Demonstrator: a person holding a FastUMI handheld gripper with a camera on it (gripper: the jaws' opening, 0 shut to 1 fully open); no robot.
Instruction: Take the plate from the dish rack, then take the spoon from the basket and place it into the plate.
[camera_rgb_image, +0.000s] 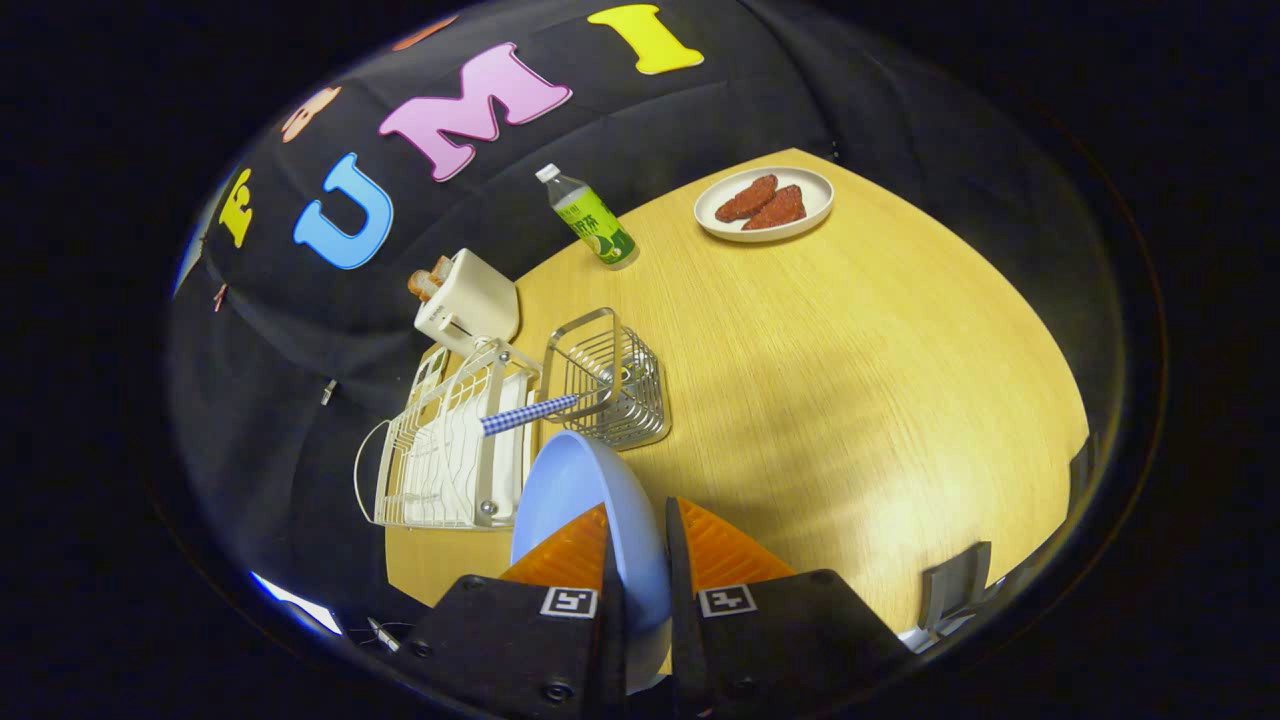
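Between the tongs (637, 545) stands the blue plate (580, 500), edge-on, both fingers clamped on its rim.

Spoon (530, 413) bowl perhaps hidden in basket (610, 385); plate (580, 490) partly behind fingers (575, 550).

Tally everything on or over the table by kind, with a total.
Plates: 2, a blue plate clamped in the hand-held gripper, and a white plate with food
Bottle: 1
Toaster: 1
Dish rack: 1
Wire basket: 1
Spoon: 1
Total: 7
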